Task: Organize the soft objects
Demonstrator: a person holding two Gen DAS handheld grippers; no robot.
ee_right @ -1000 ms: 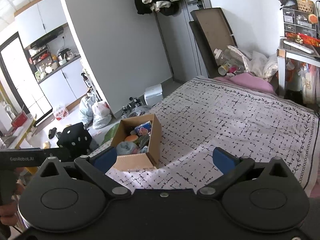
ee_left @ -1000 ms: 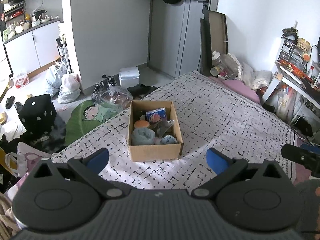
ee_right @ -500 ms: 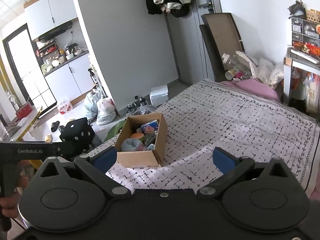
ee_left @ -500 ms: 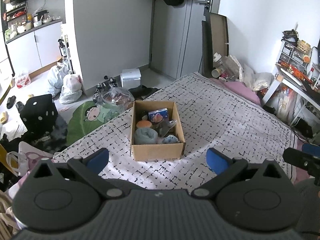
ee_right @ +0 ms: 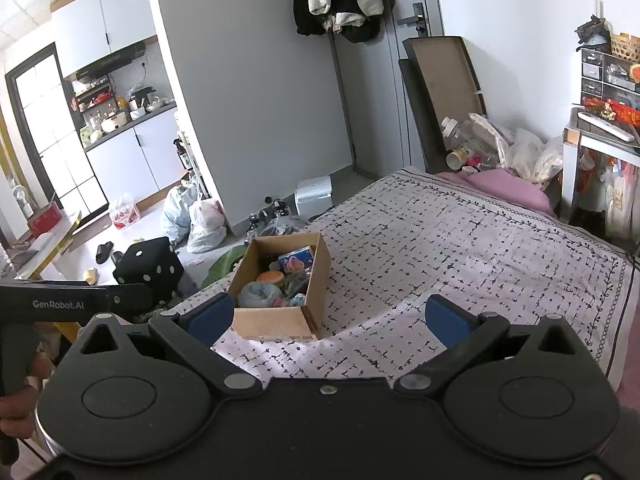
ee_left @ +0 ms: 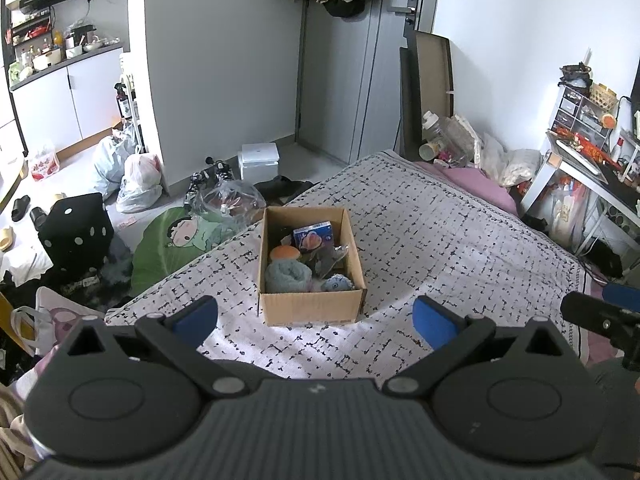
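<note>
An open cardboard box stands on the patterned bed cover. Inside it lie a rolled grey-blue towel, an orange round toy, a blue packet and a small blue plush. My left gripper hovers open in front of the box, nothing between its blue pads. My right gripper is also open and empty, just behind the box's near right corner. The right gripper's tip shows at the left view's right edge.
A black dice cushion, a green cartoon pillow and plastic bags lie on the floor left of the bed. A pink pillow and clutter sit at the bed's far end; a desk stands right.
Both views have lifted and tilted up slightly, so the box sits a little lower and farther in frame. Both grippers stay open and empty.
</note>
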